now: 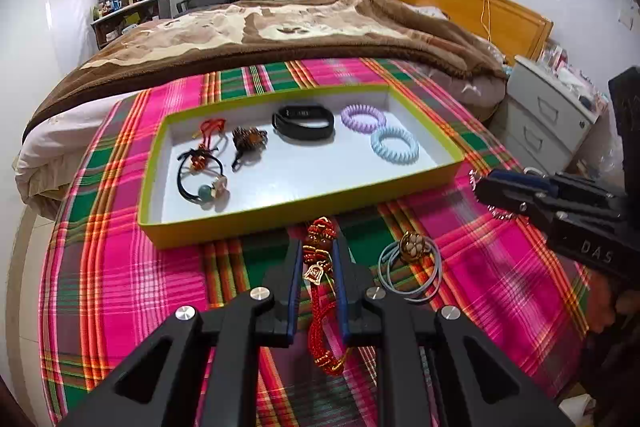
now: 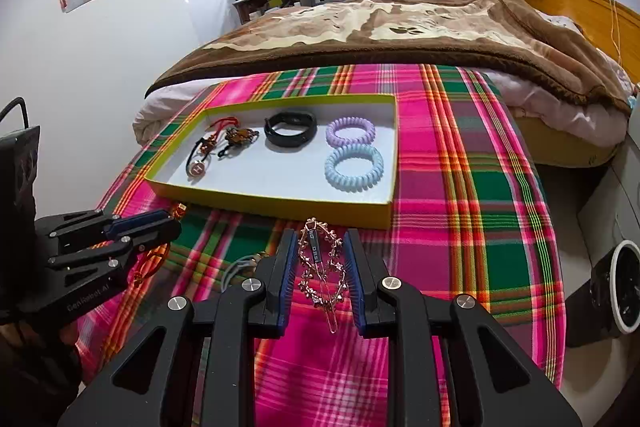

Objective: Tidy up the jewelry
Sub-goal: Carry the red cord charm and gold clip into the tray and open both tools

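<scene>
A yellow-green tray (image 1: 256,205) (image 2: 280,205) on the plaid cloth holds a black band (image 1: 303,121) (image 2: 290,134), a purple coil tie (image 1: 363,117) (image 2: 351,131), a blue coil tie (image 1: 395,145) (image 2: 354,166), black-cord bracelets (image 1: 202,183) (image 2: 200,163) and a brown clip (image 1: 249,139) (image 2: 238,137). My left gripper (image 1: 318,247) (image 2: 176,223) is shut on a red beaded charm (image 1: 320,267), whose cord (image 2: 154,259) hangs below it. My right gripper (image 2: 322,243) (image 1: 478,183) is shut on a rose-gold flower hair clip (image 2: 324,269). A grey hair tie (image 1: 410,265) with a gold charm lies on the cloth.
The plaid cloth (image 1: 500,267) (image 2: 460,187) covers the bed's foot. A brown blanket (image 1: 280,35) lies beyond the tray. A white drawer cabinet (image 1: 548,115) stands to the right of the bed. The floor drops off to the left and right.
</scene>
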Demonstrator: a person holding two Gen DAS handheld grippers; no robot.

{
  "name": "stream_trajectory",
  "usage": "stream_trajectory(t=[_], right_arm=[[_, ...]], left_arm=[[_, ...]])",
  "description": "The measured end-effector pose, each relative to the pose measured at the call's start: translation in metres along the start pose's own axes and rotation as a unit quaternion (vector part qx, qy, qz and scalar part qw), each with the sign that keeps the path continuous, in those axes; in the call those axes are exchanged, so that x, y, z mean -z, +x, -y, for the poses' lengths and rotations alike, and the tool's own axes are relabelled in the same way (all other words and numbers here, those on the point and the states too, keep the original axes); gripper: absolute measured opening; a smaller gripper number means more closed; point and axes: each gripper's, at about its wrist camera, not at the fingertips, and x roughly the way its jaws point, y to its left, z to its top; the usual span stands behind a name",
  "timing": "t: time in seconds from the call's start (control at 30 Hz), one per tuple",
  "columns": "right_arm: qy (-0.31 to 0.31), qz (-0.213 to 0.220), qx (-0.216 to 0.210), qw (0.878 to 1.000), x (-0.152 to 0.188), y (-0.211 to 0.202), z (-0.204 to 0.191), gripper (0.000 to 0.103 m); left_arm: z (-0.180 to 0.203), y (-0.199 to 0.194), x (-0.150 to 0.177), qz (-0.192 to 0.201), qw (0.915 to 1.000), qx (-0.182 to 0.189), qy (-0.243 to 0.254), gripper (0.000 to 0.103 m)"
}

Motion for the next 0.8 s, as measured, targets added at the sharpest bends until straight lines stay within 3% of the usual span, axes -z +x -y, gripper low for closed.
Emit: stream_trajectory(t=[0.47,0.8], right_arm=[[-0.014,0.020,-0.007,1.000,-0.023,-0.002,-0.023,0.024],[-0.011,0.025,-0.021,0.999,-0.056,0.018,-0.032,0.024]], left_arm=[[-0.034,-0.023,-0.020,0.037,0.9991,-0.017,-0.013,0.015],[-0.066,-0.023,-0.040,0.048,0.9981,-0.024,-0.028,0.016]])
